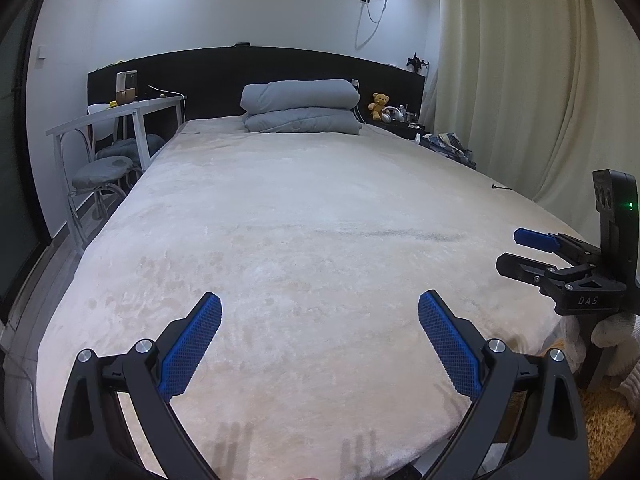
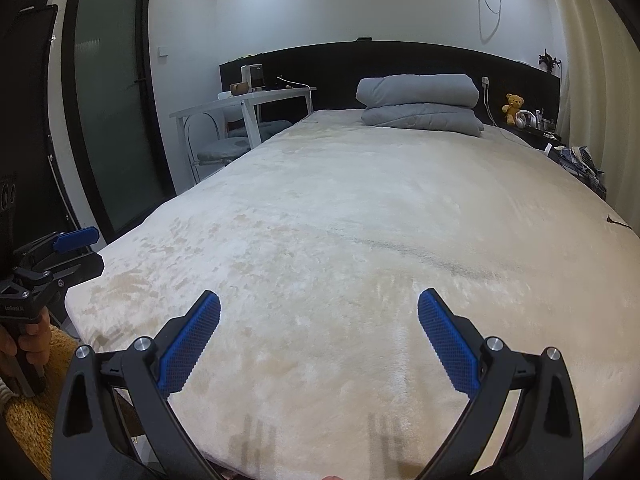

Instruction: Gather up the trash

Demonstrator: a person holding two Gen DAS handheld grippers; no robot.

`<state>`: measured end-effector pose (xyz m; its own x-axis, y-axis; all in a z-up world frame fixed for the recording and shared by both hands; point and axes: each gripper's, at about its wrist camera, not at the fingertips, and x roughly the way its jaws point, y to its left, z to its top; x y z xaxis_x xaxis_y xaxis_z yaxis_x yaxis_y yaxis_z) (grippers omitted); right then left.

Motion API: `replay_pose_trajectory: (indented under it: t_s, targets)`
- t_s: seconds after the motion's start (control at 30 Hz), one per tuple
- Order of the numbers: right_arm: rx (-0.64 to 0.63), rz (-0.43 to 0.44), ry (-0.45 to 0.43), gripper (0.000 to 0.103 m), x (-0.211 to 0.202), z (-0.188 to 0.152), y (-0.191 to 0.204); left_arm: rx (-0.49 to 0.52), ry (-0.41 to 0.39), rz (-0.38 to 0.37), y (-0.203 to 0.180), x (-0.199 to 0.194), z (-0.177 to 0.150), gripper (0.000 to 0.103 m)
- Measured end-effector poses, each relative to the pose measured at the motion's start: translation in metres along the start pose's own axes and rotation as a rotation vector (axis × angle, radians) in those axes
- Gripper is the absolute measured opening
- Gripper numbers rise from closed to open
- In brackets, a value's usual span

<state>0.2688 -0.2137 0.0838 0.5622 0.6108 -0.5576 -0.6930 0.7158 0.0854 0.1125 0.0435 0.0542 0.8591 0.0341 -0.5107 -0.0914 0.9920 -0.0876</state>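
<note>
cream bed [image 1: 304, 240] below both gripper sets, left gripper [image 1: 320, 312] and right gripper [image 2: 319, 312] spread wide.

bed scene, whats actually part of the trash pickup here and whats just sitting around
For the job:
left gripper, open, empty
right gripper, open, empty
small dark scrap near the bed's right edge, possibly trash

Just lying about:
folded grey duvet
teddy bear
white desk
stools

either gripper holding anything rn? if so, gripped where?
Nothing held. Left hand-held gripper and right hand-held gripper both hang open above the bed, nothing between the blue pads.
</note>
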Motion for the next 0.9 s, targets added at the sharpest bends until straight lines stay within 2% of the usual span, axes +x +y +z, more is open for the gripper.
replay_pose_trajectory:
  t_s: [0.9]
  targets:
    - [-0.017,-0.011,0.002,0.098,0.0029,-0.0003,0.0021,-0.001,-0.004,0.008,-0.0005,-0.0012,-0.0021,0.097]
